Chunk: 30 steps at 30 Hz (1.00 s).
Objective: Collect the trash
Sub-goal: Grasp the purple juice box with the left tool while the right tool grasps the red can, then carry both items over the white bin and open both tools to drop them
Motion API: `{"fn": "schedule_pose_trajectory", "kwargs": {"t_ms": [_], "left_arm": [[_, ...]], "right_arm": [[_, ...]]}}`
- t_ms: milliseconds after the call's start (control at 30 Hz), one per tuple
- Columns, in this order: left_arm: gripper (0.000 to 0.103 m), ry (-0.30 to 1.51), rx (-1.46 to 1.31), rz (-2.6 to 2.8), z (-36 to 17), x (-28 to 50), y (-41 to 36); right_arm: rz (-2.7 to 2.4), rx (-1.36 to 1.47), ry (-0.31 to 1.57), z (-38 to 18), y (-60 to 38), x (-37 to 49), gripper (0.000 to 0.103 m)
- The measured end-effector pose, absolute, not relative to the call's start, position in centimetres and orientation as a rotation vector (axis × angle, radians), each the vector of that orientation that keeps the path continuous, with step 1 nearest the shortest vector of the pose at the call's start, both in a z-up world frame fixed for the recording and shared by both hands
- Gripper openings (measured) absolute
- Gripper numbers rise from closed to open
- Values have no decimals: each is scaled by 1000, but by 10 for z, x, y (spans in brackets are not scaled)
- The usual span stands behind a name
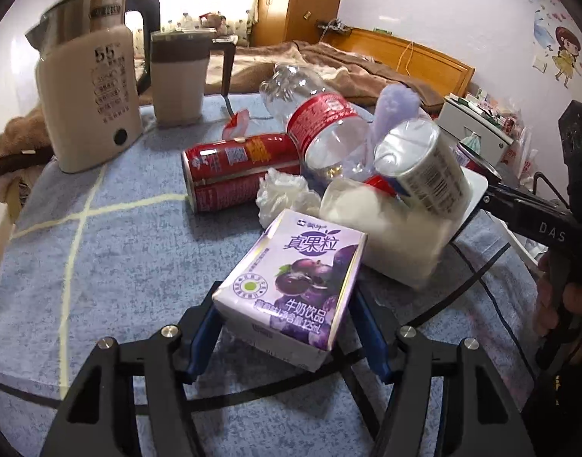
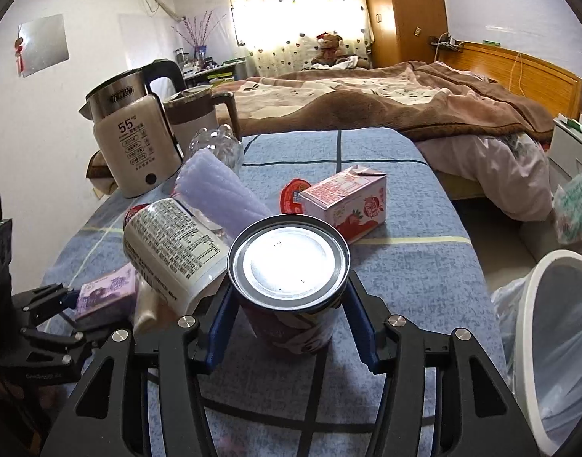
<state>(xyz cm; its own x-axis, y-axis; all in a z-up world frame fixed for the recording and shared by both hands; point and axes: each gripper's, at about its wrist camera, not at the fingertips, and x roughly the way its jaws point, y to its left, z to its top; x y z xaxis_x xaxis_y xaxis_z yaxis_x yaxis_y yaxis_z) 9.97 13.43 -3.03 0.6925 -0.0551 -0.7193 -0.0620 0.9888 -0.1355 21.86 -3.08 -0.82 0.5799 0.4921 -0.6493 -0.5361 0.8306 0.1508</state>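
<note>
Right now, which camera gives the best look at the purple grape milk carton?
The left wrist view: the purple grape milk carton fills the centre, front label readable, between the left gripper fingers. The right wrist view shows only its end, at the far left edge.

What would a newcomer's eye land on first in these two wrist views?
Probably the purple milk carton sitting between the left gripper fingers, and the upright can with its bright lid between the right gripper fingers. Behind them a heap of cans and a clear bottle clutters the blue tablecloth, with a white bin at the right edge.
</note>
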Motion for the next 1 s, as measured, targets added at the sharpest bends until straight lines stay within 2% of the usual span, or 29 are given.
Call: {"fn": "schedule_pose_trajectory", "kwargs": {"t_ms": [567, 1000], "left_arm": [[66, 728, -173, 58, 0, 74, 116], [66, 676, -128, -98, 26, 113, 39]], "right_arm": [[540, -30, 692, 23, -91, 182, 54], [423, 11, 660, 37, -159, 175, 54]]}}
